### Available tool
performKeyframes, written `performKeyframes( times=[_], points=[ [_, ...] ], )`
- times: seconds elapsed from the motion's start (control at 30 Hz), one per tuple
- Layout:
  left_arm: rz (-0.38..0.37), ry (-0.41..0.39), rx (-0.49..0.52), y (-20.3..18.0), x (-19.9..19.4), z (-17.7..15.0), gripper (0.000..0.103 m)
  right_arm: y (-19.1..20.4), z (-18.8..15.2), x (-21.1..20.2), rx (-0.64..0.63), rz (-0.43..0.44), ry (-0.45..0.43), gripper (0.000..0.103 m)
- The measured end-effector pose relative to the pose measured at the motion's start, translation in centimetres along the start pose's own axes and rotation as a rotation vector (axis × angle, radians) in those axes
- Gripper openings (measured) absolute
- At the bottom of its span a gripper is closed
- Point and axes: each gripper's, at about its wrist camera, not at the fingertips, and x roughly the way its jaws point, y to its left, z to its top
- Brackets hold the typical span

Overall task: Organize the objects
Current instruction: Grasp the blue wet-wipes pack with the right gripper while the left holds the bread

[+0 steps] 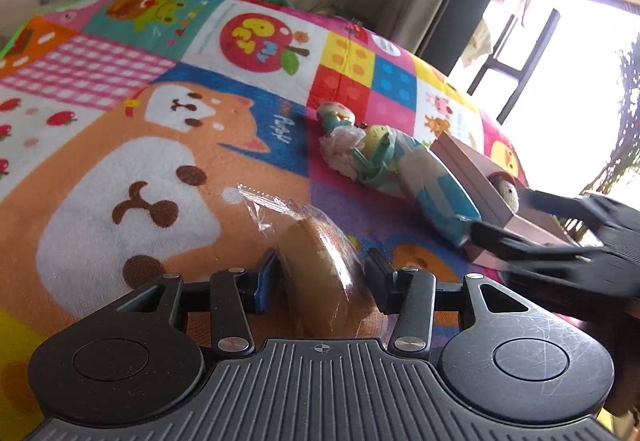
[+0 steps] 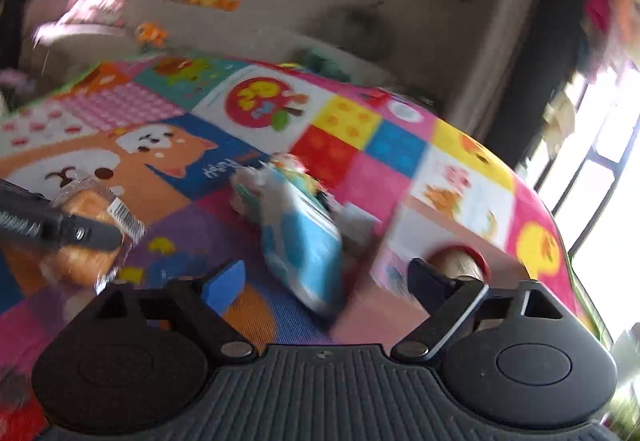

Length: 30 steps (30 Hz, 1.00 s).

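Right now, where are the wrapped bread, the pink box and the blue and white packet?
wrapped bread [image 1: 320, 273], left wrist view, on the cut face of the slice.
pink box [image 1: 472, 169], left wrist view, on its long side wall.
blue and white packet [image 2: 300, 241], right wrist view, on its blue front.

"puppy" on blue patch of play mat [image 1: 100, 145], beside dog print.

Both cams sit low behind own grippers, tilted down, close over the play mat [image 1: 120, 89]. Left cam aims mid-mat; right cam blurred. Shared: wrapped cake [image 1: 316, 265], pink box [image 1: 472, 177].
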Motion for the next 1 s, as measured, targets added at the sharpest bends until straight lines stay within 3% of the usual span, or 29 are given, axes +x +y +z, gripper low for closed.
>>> performKeyframes(
  times=[0.1, 0.17, 0.3, 0.53, 0.67, 0.77, 0.9, 1.0],
  points=[
    [-0.004, 0.000, -0.005, 0.1, 0.0, 0.0, 0.051, 1.7, 1.2, 4.3, -0.035, -0.010, 0.093, 0.069],
    [-0.003, -0.001, -0.005, 0.1, 0.0, 0.0, 0.051, 2.6, 1.2, 6.2, -0.071, -0.064, 0.111, 0.068],
    [-0.017, 0.000, -0.025, 0.4, 0.0, 0.0, 0.051, 2.3, 1.3, 7.2, -0.068, -0.083, 0.142, 0.049],
    [-0.031, -0.002, -0.046, 0.7, 0.0, 0.1, 0.051, -3.4, 0.9, -1.9, 0.239, 0.094, 0.084, 0.040],
    [-0.038, 0.000, -0.045, 0.6, 0.0, 0.1, 0.050, -7.7, -2.7, -5.8, 0.536, 0.285, 0.191, 0.040],
    [-0.067, 0.011, 0.055, -1.2, -0.2, -0.2, 0.049, -9.5, -7.6, -7.2, 0.764, 0.408, 0.277, 0.040],
    [-0.202, 0.113, 0.097, -4.2, 0.0, -1.9, 0.049, -11.0, -13.0, -8.6, 0.966, 0.449, 0.289, 0.041],
    [-0.208, 0.146, 0.179, -6.7, -0.3, -3.3, 0.050, -11.8, -14.8, -9.9, 0.998, 0.406, 0.255, 0.050]
  ],
)
